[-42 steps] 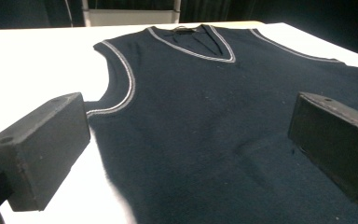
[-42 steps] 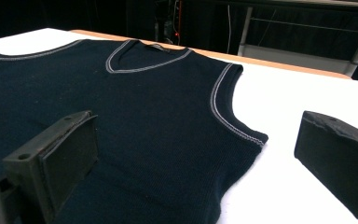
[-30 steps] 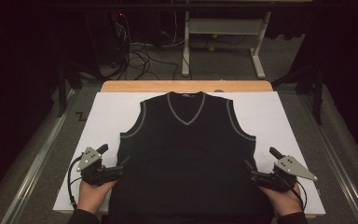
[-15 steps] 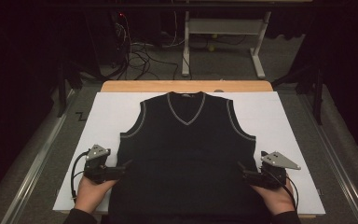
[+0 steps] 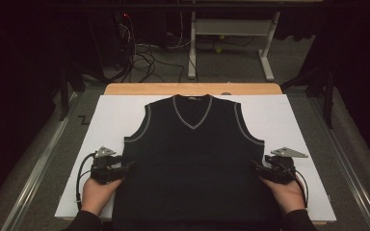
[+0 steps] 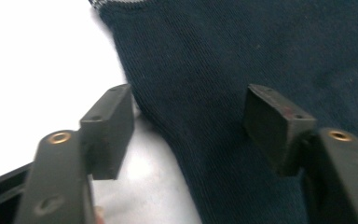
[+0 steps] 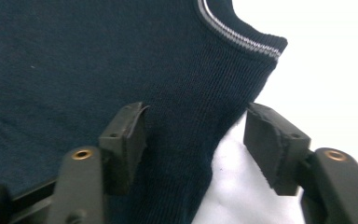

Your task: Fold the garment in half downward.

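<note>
A dark navy sleeveless V-neck vest [image 5: 192, 154] with grey trim lies flat on a white sheet [image 5: 111, 120]. My left gripper [image 5: 126, 168] is at the vest's left side edge, below the armhole. In the left gripper view [image 6: 189, 123] its jaws have just been closing and straddle that edge [image 6: 168, 126], with a gap to each pad. My right gripper [image 5: 255, 166] is at the vest's right side edge. In the right gripper view [image 7: 198, 140] its jaws have also just been closing; the side edge [image 7: 223, 126] lies between them, unpinched.
The sheet covers a table with a wooden strip [image 5: 192, 89] along its far edge. Metal rails [image 5: 38, 168] run down both sides of the table. Beyond it are floor cables [image 5: 144, 53] and a white desk frame [image 5: 231, 29].
Both grippers have moved inward onto the vest's side edges, and both pairs of jaws stand narrower than before. The vest has not moved.
</note>
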Tool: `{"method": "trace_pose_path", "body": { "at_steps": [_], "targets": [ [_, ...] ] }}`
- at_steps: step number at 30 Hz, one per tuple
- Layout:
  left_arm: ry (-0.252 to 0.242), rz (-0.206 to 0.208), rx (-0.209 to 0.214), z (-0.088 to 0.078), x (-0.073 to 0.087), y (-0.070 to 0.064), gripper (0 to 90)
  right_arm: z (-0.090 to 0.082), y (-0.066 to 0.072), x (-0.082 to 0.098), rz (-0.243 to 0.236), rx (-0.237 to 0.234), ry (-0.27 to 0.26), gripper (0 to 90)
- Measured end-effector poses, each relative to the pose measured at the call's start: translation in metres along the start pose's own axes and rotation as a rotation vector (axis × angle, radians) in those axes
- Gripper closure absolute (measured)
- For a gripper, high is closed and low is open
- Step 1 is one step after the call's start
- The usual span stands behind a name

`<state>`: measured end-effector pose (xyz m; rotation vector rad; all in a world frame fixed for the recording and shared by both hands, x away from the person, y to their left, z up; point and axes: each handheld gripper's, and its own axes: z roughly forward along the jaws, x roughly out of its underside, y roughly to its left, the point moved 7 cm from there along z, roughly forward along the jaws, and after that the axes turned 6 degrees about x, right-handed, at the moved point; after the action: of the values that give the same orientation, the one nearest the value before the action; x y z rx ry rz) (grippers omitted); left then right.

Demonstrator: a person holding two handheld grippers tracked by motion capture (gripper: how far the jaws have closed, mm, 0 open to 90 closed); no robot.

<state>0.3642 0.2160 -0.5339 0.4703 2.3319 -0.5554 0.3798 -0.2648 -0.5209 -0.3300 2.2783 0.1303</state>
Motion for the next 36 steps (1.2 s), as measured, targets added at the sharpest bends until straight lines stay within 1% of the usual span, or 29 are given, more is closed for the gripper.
{"method": "trace_pose_path", "body": {
  "at_steps": [2, 3, 4, 5, 6, 8, 9, 10, 11, 12, 13, 14, 15, 16, 17, 18, 21, 22, 23, 24, 25, 26, 27, 28, 29, 31, 33, 34, 36],
  "targets": [
    [0.0, 0.003, -0.011, 0.001, -0.002, 0.002, 40.3, 0.003, -0.001, -0.003, 0.0, 0.007, 0.008, 45.3],
    [-0.001, -0.005, -0.01, 0.002, -0.003, 0.002, 43.3, 0.006, -0.001, -0.006, -0.001, 0.013, 0.015, 47.9],
    [-0.002, -0.012, -0.002, 0.003, -0.004, 0.002, 43.3, 0.006, -0.001, -0.006, -0.001, 0.013, 0.015, 47.9],
    [0.0, -0.02, 0.016, 0.004, -0.005, 0.002, 47.1, 0.007, -0.001, -0.006, -0.008, 0.021, 0.015, 50.9],
    [0.001, -0.023, 0.018, 0.004, -0.006, 0.003, 49.8, 0.009, -0.001, -0.007, -0.022, 0.028, 0.018, 53.2],
    [0.017, 0.006, -0.008, 0.005, -0.007, 0.003, 55.4, 0.01, -0.002, -0.008, -0.027, 0.033, 0.021, 59.4],
    [0.019, 0.013, -0.016, 0.006, -0.007, 0.003, 60.1, 0.009, -0.003, -0.008, -0.031, 0.026, 0.017, 68.0],
    [0.016, 0.011, -0.016, 0.006, -0.007, 0.003, 60.1, 0.009, -0.003, -0.008, -0.031, 0.026, 0.017, 68.0],
    [0.009, 0.0, -0.011, 0.006, -0.007, 0.005, 67.2, 0.009, -0.001, -0.008, -0.034, -0.002, 0.016, 81.2],
    [0.009, 0.0, -0.011, 0.006, -0.007, 0.005, 70.4, 0.009, -0.001, -0.008, -0.034, -0.002, 0.016, 81.2],
    [0.003, -0.024, 0.016, 0.005, -0.008, 0.006, 70.4, 0.009, 0.0, -0.008, -0.039, -0.018, 0.015, 84.1],
    [0.005, -0.027, 0.03, 0.005, -0.008, 0.006, 76.8, 0.008, 0.001, -0.009, -0.055, -0.017, 0.009, 84.9],
    [-0.001, -0.016, 0.025, 0.005, -0.008, 0.007, 79.9, 0.008, 0.001, -0.009, -0.058, -0.019, 0.004, 85.2],
    [-0.006, -0.012, 0.024, 0.005, -0.009, 0.007, 81.1, 0.007, 0.0, -0.011, -0.06, -0.028, -0.011, 85.4],
    [-0.014, -0.006, 0.021, 0.004, -0.01, 0.008, 81.8, 0.004, -0.002, -0.015, -0.069, -0.021, -0.032, 85.4],
    [-0.024, -0.003, 0.016, 0.002, -0.011, 0.008, 81.8, 0.004, -0.002, -0.015, -0.069, -0.021, -0.032, 85.4],
    [-0.085, 0.0, 0.016, -0.004, -0.019, 0.01, 82.0, 0.0, -0.004, -0.02, -0.084, -0.022, -0.067, 85.6],
    [-0.106, -0.014, 0.027, -0.005, -0.023, 0.011, 82.0, -0.002, -0.005, -0.022, -0.083, -0.023, -0.081, 85.7],
    [-0.118, -0.022, 0.029, -0.005, -0.029, 0.013, 82.0, -0.001, -0.008, -0.028, -0.07, -0.024, -0.106, 85.9],
    [-0.122, -0.016, 0.023, -0.004, -0.033, 0.013, 82.0, -0.001, -0.008, -0.028, -0.07, -0.024, -0.106, 85.9],
    [-0.123, -0.005, 0.012, -0.002, -0.038, 0.014, 82.0, 0.004, -0.01, -0.034, -0.074, 0.0, -0.108, 85.9],
    [-0.12, 0.002, -0.003, 0.002, -0.043, 0.015, 82.0, 0.006, -0.011, -0.036, -0.075, 0.006, -0.11, 85.9],
    [-0.12, 0.002, -0.003, 0.002, -0.043, 0.015, 82.0, 0.008, -0.012, -0.038, -0.07, 0.01, -0.112, 85.9],
    [-0.123, -0.015, 0.002, 0.003, -0.044, 0.018, 82.0, 0.008, -0.012, -0.039, -0.063, 0.007, -0.116, 85.9],
    [-0.125, -0.014, 0.001, 0.001, -0.043, 0.018, 82.0, 0.008, -0.013, -0.04, -0.062, 0.005, -0.127, 85.9],
    [-0.135, -0.001, 0.0, -0.003, -0.042, 0.017, 82.0, 0.004, -0.013, -0.041, -0.067, 0.0, -0.148, 85.9],
    [-0.142, 0.002, 0.005, -0.006, -0.042, 0.016, 82.0, -0.002, -0.013, -0.042, -0.061, -0.01, -0.17, 85.9],
    [-0.159, 0.014, 0.012, -0.013, -0.04, 0.012, 82.0, -0.006, -0.013, -0.042, -0.058, -0.016, -0.187, 85.9],
    [-0.178, 0.021, 0.025, -0.019, -0.038, 0.008, 82.0, -0.013, -0.012, -0.041, -0.059, -0.024, -0.212, 85.9]
  ]
}}
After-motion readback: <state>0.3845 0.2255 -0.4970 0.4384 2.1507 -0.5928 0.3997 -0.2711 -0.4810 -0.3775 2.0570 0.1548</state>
